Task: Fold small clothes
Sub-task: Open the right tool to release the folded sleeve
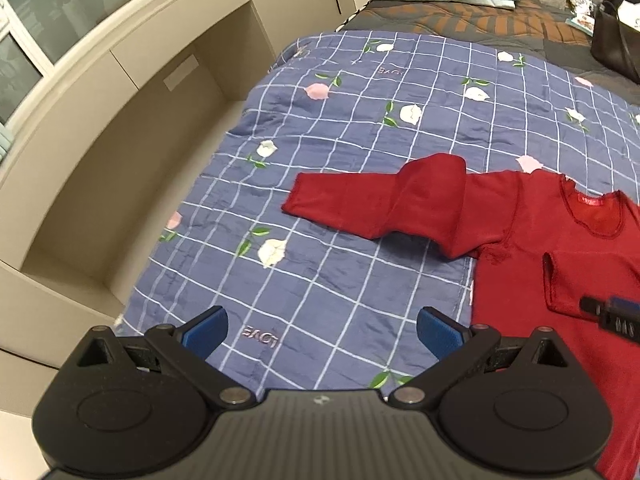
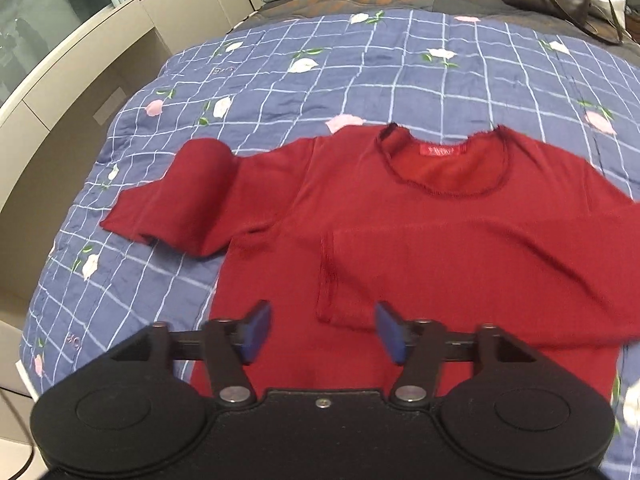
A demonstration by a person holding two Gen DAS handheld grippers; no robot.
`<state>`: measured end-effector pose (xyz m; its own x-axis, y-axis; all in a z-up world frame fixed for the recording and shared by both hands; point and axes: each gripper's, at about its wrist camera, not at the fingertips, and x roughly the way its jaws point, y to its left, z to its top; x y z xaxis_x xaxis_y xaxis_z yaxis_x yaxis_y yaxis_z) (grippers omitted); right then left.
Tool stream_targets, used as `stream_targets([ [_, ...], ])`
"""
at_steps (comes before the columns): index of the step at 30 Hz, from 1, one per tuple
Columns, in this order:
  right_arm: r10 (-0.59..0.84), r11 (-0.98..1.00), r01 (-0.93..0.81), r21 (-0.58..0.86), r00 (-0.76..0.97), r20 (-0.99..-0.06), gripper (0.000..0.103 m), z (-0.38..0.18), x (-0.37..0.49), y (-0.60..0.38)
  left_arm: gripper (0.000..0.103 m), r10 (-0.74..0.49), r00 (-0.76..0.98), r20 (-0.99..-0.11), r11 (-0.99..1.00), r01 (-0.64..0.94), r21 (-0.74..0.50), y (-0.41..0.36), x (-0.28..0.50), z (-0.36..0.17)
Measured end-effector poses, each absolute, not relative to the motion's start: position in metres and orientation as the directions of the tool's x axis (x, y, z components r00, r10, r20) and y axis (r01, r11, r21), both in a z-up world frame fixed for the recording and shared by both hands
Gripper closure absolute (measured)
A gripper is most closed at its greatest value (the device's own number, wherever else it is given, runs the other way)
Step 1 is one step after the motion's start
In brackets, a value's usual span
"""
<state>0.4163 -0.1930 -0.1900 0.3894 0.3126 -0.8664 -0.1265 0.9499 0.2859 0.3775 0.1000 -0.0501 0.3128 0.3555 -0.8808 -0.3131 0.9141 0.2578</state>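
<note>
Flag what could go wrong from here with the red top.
1. The left sleeve lies bunched with a raised hump; folding it as is may trap a crease.
2. The right sleeve rests loosely across the red top; the open right gripper could drag it off.

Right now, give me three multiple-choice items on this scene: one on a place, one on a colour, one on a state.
1. Where does the shirt lie?
A. on the checked quilt
B. on the floor
C. on a chair

2. What colour is the shirt?
A. green
B. dark red
C. white

3. How does the left gripper stand?
A. shut on a sleeve
B. shut on the quilt
C. open, holding nothing

Answers: 1 A, the quilt shows all around the shirt. 2 B, the cloth is dark red in both views. 3 C, its blue pads sit wide apart over bare quilt.
</note>
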Motion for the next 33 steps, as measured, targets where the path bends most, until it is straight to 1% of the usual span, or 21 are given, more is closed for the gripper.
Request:
stream_targets([
  [2,0.31,0.951,-0.106,0.292,0.38,-0.871,0.016,-0.186,0.406,-0.196,0.0,0.339,0.306,-0.89,0.915,-0.328,0.236,0.107,0.382,-0.059],
  [3,0.309,0.951,-0.092,0.296,0.373,-0.875,0.013,-0.185,0.401,-0.198,0.0,0.328,0.301,-0.895,0.915,-0.337,0.222,0.112,0.385,-0.064],
  [5,0.303,0.952,-0.071,0.297,0.353,-0.885,0.003,-0.183,0.391,-0.201,0.0,0.312,0.294,-0.904,0.911,-0.362,0.196,0.123,0.39,-0.075],
  [9,0.27,0.962,-0.036,0.272,0.304,-0.914,0.001,-0.181,0.369,-0.206,0.0,0.273,0.273,-0.922,0.89,-0.436,0.134,0.153,0.403,-0.103],
  [12,0.24,0.969,-0.006,0.247,0.261,-0.935,0.001,-0.184,0.355,-0.207,0.0,0.269,0.245,-0.932,0.861,-0.495,0.119,0.178,0.414,-0.129],
  [18,0.216,0.972,0.051,0.227,0.173,-0.961,0.001,-0.195,0.331,-0.2,0.0,0.32,0.222,-0.921,0.81,-0.569,0.144,0.226,0.447,-0.177],
  [22,0.213,0.974,0.057,0.22,0.107,-0.971,0.001,-0.206,0.322,-0.193,0.0,0.362,0.2,-0.91,0.763,-0.625,0.166,0.255,0.472,-0.206],
  [28,0.191,0.979,0.065,0.194,0.042,-0.981,0.001,-0.216,0.32,-0.19,0.001,0.361,0.18,-0.915,0.699,-0.702,0.138,0.293,0.496,-0.234],
  [31,0.191,0.979,0.065,0.194,0.042,-0.981,0.001,-0.215,0.325,-0.188,0.007,0.344,0.182,-0.921,0.666,-0.739,0.102,0.309,0.506,-0.245],
  [33,0.19,0.979,0.065,0.192,0.041,-0.981,0.001,-0.215,0.329,-0.188,0.016,0.327,0.184,-0.927,0.653,-0.754,0.08,0.317,0.511,-0.251],
])
